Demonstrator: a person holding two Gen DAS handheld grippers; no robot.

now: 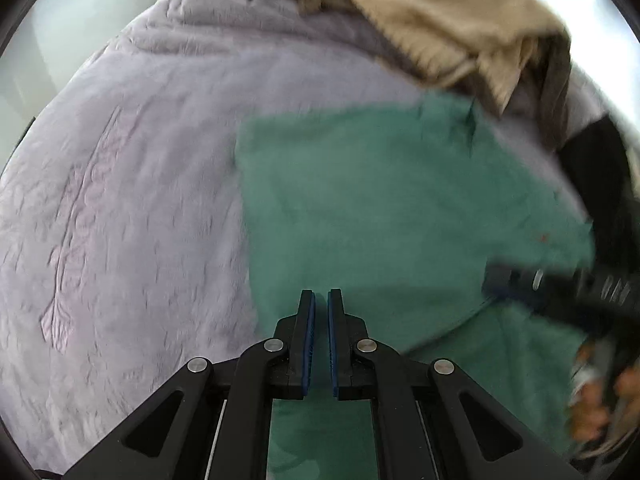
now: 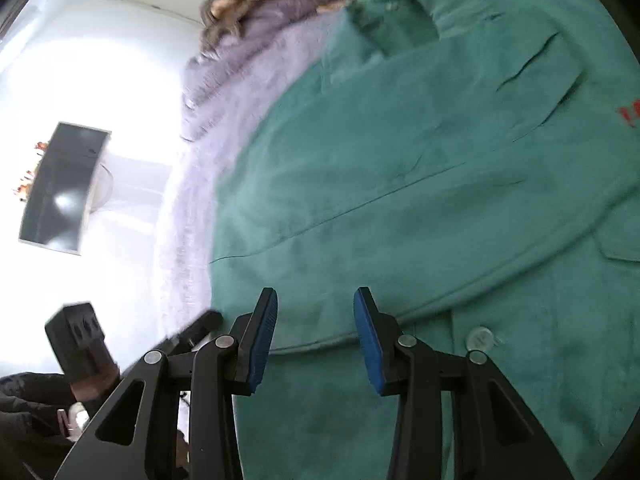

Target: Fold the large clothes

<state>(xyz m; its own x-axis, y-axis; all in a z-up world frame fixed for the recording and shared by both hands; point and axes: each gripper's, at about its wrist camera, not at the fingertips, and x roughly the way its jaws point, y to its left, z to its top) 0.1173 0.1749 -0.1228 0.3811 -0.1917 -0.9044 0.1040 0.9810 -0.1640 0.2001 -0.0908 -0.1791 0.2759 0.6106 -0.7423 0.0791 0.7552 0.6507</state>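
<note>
- My left gripper [image 1: 321, 300] is closed on nothing, low centre, above the blurred green fabric jacket [image 1: 360, 200].
- My right gripper [image 2: 315, 300] stands open and empty; the jacket's red lettering [image 2: 630, 116] is cut off at the right edge.

Green garment [image 1: 380, 200]; lilac blanket [image 1: 140, 200]; beige cloth [image 1: 448, 16].

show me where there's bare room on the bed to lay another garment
Free: the lilac blanket left of the green jacket in the left wrist view. Crowded: the far edge, under the beige clothes pile.
</note>
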